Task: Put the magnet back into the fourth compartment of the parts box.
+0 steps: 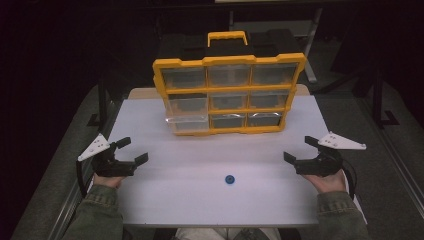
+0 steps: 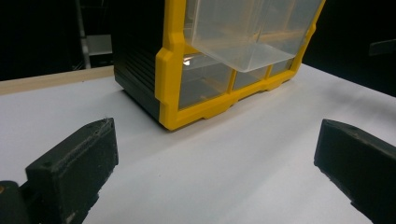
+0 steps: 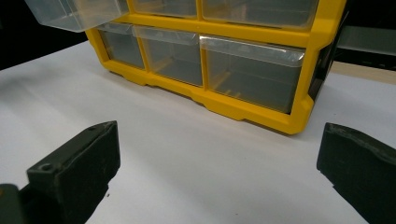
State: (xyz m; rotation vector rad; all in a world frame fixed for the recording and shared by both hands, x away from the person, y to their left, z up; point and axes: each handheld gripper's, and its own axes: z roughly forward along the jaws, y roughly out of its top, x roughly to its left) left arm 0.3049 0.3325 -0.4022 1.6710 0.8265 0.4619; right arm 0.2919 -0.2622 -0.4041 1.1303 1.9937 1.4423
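Right now the small blue disc [image 1: 229, 179] lies alone on the white bench [image 1: 200, 200], nearer the right gripper [image 1: 295, 150], well short of the yellow organizer [image 1: 229, 94] with its pulled-out drawer [image 1: 186, 121]. Both grippers, left gripper [image 1: 134, 150] too, stand with jaws released, empty. Best come straight down over the disc and pinch its rim squarely.

White table [image 1: 165, 200]; wooden board [image 1: 142, 93] behind it; dark surroundings.

This looks like a workshop or lab test bench in a darkened room. A bare white table [image 1: 200, 165] carries a yellow-framed parts organizer [image 1: 229, 95] with 9 clear drawers, standing near the far edge. Dark metal stands [image 1: 102, 102] flank the table, and grey floor shows past its side edges.
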